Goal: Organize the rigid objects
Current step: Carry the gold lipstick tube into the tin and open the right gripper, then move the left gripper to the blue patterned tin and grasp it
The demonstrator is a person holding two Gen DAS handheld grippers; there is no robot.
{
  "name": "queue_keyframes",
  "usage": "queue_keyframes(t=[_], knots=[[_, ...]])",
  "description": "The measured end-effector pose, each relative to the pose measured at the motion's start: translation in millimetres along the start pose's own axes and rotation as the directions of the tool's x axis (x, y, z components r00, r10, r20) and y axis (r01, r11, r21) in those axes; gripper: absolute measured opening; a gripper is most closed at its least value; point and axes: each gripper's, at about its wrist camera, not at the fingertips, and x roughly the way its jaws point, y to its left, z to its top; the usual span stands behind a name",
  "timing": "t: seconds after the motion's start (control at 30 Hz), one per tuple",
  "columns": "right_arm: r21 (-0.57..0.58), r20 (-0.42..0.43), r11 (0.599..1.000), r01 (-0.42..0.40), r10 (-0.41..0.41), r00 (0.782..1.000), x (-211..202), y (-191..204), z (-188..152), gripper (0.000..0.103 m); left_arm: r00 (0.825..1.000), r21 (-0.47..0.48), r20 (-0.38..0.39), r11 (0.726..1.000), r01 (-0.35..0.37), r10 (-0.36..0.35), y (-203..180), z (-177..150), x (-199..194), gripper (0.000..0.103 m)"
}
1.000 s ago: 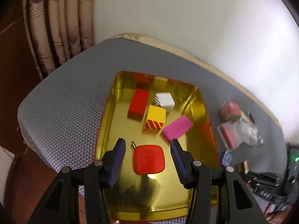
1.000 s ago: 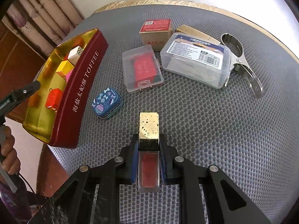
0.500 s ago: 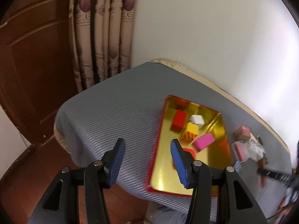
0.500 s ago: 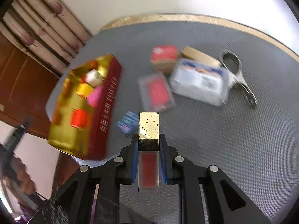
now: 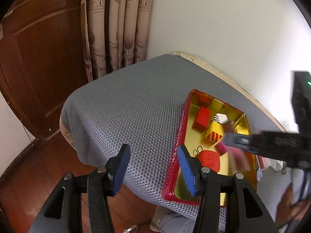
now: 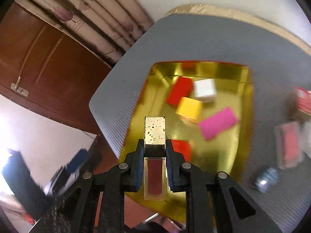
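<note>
My right gripper (image 6: 154,155) is shut on a lip gloss tube (image 6: 155,136) with a gold cap and red body, held above the near end of the gold tin tray (image 6: 246,101). The tray holds a red block (image 6: 179,93), a white box (image 6: 205,90), a yellow block (image 6: 189,107), a pink block (image 6: 217,123) and a red rounded tag (image 6: 181,148). My left gripper (image 5: 153,167) is open and empty, pulled back over the grey mat left of the tray (image 5: 175,155). The right gripper also shows in the left wrist view (image 5: 243,142), blurred over the tray.
The grey mesh mat (image 5: 132,112) covers a table with its edge near a wooden door (image 5: 38,58) and curtains (image 5: 116,25). Right of the tray lie a clear case with a red insert (image 6: 289,145), a red-topped box (image 6: 303,101) and a small blue tin (image 6: 265,179).
My right gripper has carried the lip gloss tube left, from the open mat to over the tray. My left gripper has drawn back out of the tray and to the left, still open.
</note>
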Motion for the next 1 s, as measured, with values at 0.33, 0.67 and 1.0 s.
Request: queue_keyframes(t=[0.33, 0.67, 1.0], knots=[[0.057, -0.038, 0.998, 0.023, -0.02, 0.999, 48, -6, 19, 0.018, 1.0, -0.006, -0.029, 1.0, -0.007, 0.007, 4, 2, 10, 0.052], [0.093, -0.018, 0.996, -0.014, 0.015, 1.0, 56, -13, 24, 0.021, 0.998, 0.014, -0.064, 1.0, -0.011, 0.011, 0, 0, 19, 0.052], [0.04, 0.187, 0.994, -0.106, 0.097, 0.978, -22, -33, -17, 0.046, 0.998, 0.052, -0.058, 0.998, -0.021, 0.024, -6, -1, 18, 0.052]])
